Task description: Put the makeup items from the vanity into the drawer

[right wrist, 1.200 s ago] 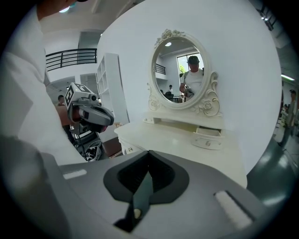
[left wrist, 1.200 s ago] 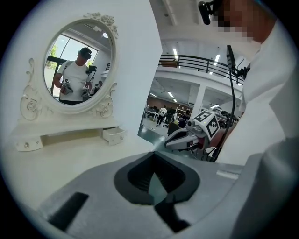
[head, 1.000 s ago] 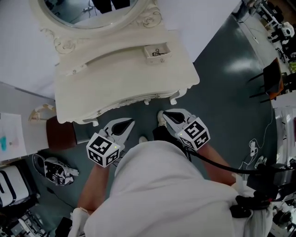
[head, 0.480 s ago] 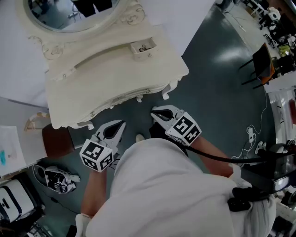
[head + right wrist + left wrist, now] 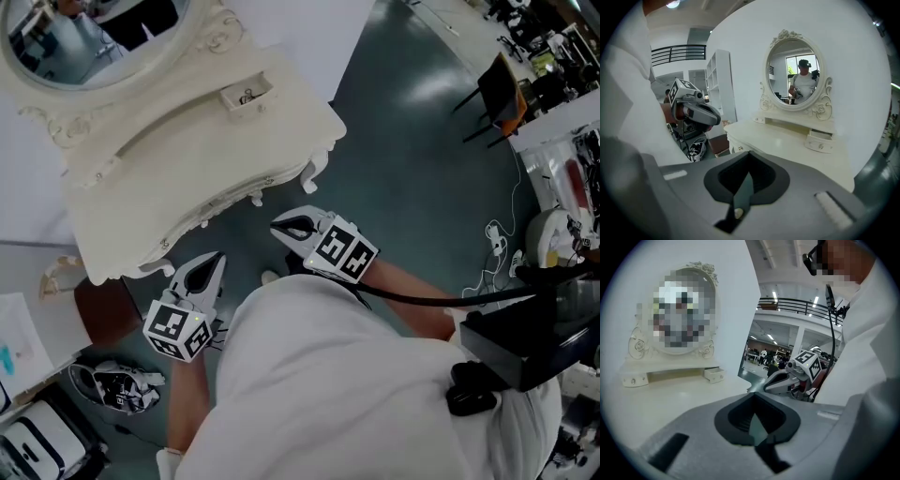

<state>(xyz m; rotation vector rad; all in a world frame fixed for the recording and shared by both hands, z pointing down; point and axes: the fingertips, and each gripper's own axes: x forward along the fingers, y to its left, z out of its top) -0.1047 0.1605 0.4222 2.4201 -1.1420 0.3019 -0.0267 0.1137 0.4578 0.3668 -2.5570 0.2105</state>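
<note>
Head camera sits high on the person, looking steeply down on the vanity (image 5: 187, 141) front. The left gripper (image 5: 217, 259) camera rides low near the tabletop edge, with the mirror (image 5: 84, 37) off to its left. The right gripper (image 5: 275, 225) camera sees it right of centre (each catches the other gripper). All three share the small drawer (image 5: 246, 94).

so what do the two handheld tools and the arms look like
The left tool and right tool have pale grey shells with black recesses. Each carries a white cube printed with black square markers. A black cable trails from the right one. The person wears a white short-sleeved shirt.
</note>
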